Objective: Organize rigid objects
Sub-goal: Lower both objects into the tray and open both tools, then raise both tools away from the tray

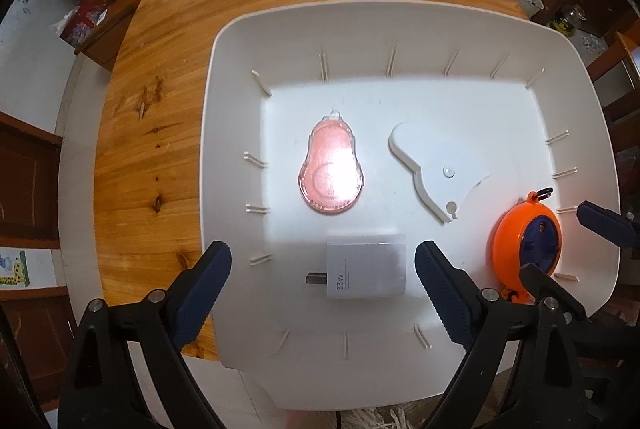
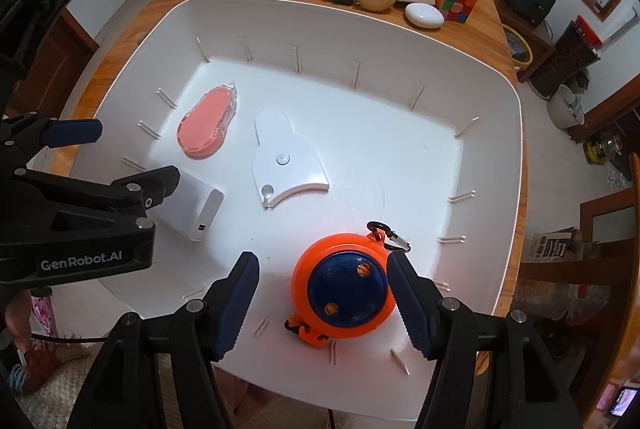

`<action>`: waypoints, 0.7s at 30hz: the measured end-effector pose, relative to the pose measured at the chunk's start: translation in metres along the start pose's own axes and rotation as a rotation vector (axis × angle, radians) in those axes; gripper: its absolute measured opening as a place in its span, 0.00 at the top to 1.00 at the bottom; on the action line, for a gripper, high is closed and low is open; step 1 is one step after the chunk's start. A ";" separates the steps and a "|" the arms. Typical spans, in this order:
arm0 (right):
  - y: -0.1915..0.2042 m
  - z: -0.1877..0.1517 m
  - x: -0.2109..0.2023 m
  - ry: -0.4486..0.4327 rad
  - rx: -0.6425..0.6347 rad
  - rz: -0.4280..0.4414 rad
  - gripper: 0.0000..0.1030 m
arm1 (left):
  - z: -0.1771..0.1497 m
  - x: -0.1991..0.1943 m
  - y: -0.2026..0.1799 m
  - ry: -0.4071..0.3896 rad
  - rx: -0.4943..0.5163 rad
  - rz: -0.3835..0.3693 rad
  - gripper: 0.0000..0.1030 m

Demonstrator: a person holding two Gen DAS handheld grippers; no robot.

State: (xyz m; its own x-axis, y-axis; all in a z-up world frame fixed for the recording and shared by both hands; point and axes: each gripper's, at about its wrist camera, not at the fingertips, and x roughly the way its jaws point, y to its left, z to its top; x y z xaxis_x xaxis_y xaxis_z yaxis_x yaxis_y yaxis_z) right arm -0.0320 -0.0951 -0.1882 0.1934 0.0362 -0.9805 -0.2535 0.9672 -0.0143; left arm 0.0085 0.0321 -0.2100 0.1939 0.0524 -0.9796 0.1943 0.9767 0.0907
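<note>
Both grippers, left gripper (image 1: 323, 271) wide open around the white charger (image 1: 366, 267) near the bin's (image 1: 240, 29) front edge, right gripper (image 2: 323, 289) open around the orange reel (image 2: 340, 287), hold nothing; I judge the charger stiff, smooth, best gripped across flat sides.

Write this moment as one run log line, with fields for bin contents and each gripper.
bin: white charger, pink case, orange reel | left gripper: open over charger | right gripper: open around reel

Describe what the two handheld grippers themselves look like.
Both grippers, left gripper and right gripper, are matte black frames with silver rivets at the pivots. Each finger ends in a dark blue ribbed pad. In the right wrist view, the left gripper's side bears white "GenRobot.AI" lettering. A thin black cable trails below it.
</note>
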 end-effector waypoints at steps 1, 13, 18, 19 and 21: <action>0.000 0.000 0.000 -0.001 0.001 -0.001 0.35 | 0.000 -0.002 0.000 -0.006 0.003 -0.001 0.08; -0.002 0.001 -0.007 -0.028 0.002 -0.020 0.35 | 0.006 -0.021 -0.003 -0.044 0.015 -0.083 0.08; -0.005 0.004 -0.018 -0.072 0.004 -0.048 0.35 | 0.013 -0.034 0.003 -0.091 -0.011 -0.104 0.08; -0.005 0.006 -0.021 -0.083 0.003 -0.052 0.35 | 0.014 -0.037 0.004 -0.099 -0.016 -0.105 0.08; -0.008 0.009 -0.028 -0.109 0.004 -0.058 0.35 | 0.019 -0.043 0.009 -0.116 -0.032 -0.112 0.08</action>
State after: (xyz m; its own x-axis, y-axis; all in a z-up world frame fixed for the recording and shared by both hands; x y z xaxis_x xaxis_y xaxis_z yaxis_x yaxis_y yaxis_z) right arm -0.0271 -0.1014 -0.1592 0.3099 0.0072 -0.9507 -0.2352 0.9695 -0.0693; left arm 0.0200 0.0344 -0.1634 0.2831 -0.0798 -0.9558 0.1903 0.9814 -0.0255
